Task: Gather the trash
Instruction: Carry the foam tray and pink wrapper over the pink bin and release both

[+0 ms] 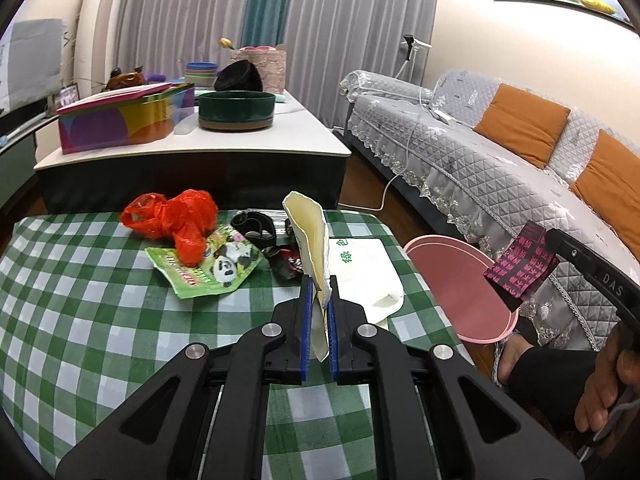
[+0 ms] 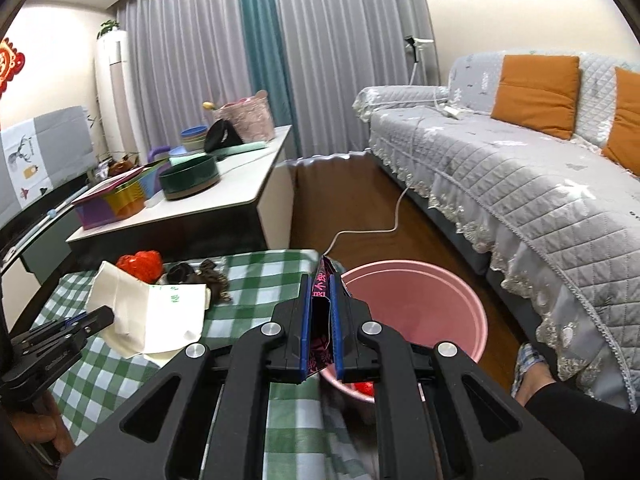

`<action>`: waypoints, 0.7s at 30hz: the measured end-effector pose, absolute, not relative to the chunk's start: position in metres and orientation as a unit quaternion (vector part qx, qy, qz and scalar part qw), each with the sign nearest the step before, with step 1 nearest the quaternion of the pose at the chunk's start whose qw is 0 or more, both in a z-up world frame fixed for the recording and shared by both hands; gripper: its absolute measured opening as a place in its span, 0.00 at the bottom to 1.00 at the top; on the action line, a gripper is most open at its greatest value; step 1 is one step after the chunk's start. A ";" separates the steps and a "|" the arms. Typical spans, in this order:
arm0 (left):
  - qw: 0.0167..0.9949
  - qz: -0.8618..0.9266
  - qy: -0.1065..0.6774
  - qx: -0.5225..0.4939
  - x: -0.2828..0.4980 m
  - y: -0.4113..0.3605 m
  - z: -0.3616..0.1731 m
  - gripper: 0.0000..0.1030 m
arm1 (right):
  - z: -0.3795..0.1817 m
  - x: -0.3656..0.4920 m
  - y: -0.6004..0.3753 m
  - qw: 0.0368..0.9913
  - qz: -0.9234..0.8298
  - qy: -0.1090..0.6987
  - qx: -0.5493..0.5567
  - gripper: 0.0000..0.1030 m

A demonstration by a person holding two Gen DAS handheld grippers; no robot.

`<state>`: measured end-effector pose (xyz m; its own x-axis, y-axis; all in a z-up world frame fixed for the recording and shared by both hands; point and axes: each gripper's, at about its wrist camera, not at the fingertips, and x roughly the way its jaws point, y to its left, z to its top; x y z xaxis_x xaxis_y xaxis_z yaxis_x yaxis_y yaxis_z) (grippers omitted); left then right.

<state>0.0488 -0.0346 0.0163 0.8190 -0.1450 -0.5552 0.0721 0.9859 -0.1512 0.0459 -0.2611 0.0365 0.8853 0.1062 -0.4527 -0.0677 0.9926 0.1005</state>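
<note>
Two wrist-cam views of a living room w/ a small table (image 1: pixel 100 320) under a green-and-white checked cloth.

Left tongs (image 1: pixel 320 300) are clamped on a cream-coloured torn wrapper (image 1: pixel 310 240), held upright above the table. Right tongs (image 2: pixel 322 304) are clamped on a dark wrapper w/ pink print (image 2: pixel 320 312), held at the table's edge beside the pink bucket (image 2: pixel 460 292); in the left cam this wrapper hangs over the bucket's rim.

The pink bucket stands on the wood floor between the table and a grey quilted sofa (image 2: pixel 520 184). Inside, at the bottom, a bit of red trash (image 2: pixel 366 388) shows; the rest of the interior looks bare pink, partly hidden by the tongs.

Trash on the table: a crumpled red plastic bag (image 1: pixel 176 220), a green snack packet w/ a panda (image 1: pixel 212 268) just under it, a small black-and-red wrapper (image 1: pixel 288 262), a black strap-like item (image 1: pixel 252 226), and a flat white bag w/ green characters (image 1: pixel 368 276).

Behind, on a white-topped coffee table (image 1: pixel 280 136): a dark green round tin (image 1: pixel 237 110), lid on, contents unseen; a multicolour tin (image 1: pixel 120 124) w/ lid ajar; stacked coloured bowls (image 1: pixel 201 72); a pink lace-covered basket (image 1: pixel 260 68).
</note>
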 end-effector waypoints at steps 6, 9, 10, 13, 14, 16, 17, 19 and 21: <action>0.952 -0.070 0.293 -0.059 0.053 -0.047 0.020 0.07 | 0.038 0.050 -0.283 0.972 0.021 0.230 0.046 0.09; 0.951 -0.078 0.292 -0.057 0.055 -0.054 0.021 0.07 | 0.037 0.052 -0.292 0.972 0.009 0.230 0.051 0.09; 0.951 -0.080 0.292 -0.057 0.056 -0.056 0.022 0.07 | 0.036 0.052 -0.295 0.972 0.006 0.230 0.052 0.09; 0.951 -0.088 0.293 -0.056 0.060 -0.062 0.023 0.07 | 0.035 0.055 -0.302 0.972 -0.004 0.230 0.055 0.09; 0.950 -0.089 0.293 -0.056 0.061 -0.064 0.023 0.07 | 0.035 0.056 -0.305 0.972 -0.007 0.230 0.055 0.09; 0.949 -0.095 0.294 -0.055 0.065 -0.069 0.023 0.07 | 0.034 0.058 -0.309 0.971 -0.014 0.230 0.057 0.09; 0.949 -0.098 0.294 -0.054 0.066 -0.071 0.024 0.07 | 0.033 0.060 -0.312 0.971 -0.018 0.230 0.058 0.09; 0.949 -0.104 0.295 -0.051 0.070 -0.079 0.024 0.07 | 0.032 0.063 -0.317 0.971 -0.026 0.230 0.059 0.09; 0.949 -0.110 0.294 -0.045 0.073 -0.087 0.024 0.07 | 0.031 0.066 -0.321 0.971 -0.032 0.230 0.061 0.09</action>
